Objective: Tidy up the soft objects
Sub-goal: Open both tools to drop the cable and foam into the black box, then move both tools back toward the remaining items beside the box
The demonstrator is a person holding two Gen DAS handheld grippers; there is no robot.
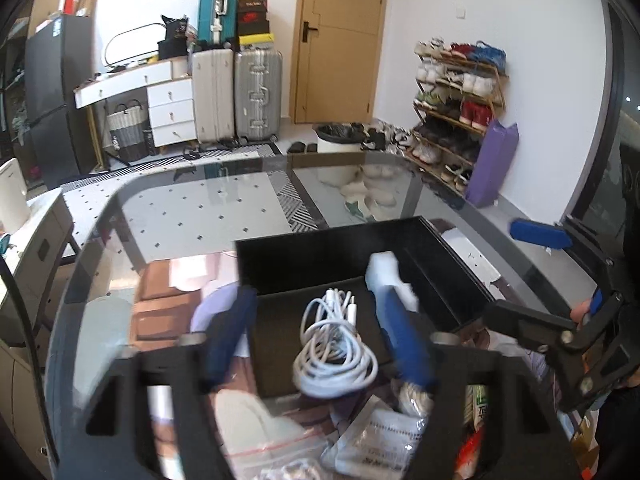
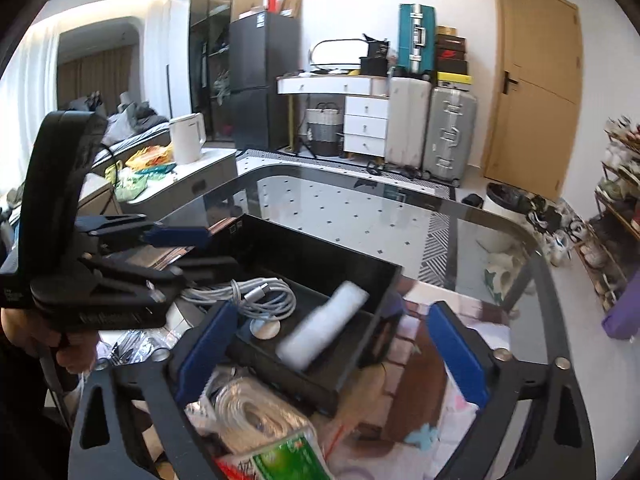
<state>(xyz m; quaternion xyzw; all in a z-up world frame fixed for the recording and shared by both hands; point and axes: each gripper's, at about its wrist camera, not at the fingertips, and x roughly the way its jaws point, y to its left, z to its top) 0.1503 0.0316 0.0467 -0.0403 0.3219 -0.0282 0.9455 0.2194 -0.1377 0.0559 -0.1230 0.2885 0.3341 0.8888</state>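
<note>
Coiled white cable [image 1: 336, 354] is seen between the spread blue fingers [image 1: 406, 344] of the left gripper [image 1: 320, 340], untouched, inside the black tray [image 1: 436, 248]. Beside it a white foam roll [image 2: 322, 326] lies in the tray, free of the right gripper [image 2: 332, 354], whose jaws gape wide. Both rest on the glass table [image 2: 500, 240].

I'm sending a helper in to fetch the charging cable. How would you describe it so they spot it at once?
On the glass table sits an open black tray. The white cable lies coiled in its near compartment, beside a white foam block. It alone is a looped cord; the rope outside the tray is bagged in plastic.
</note>
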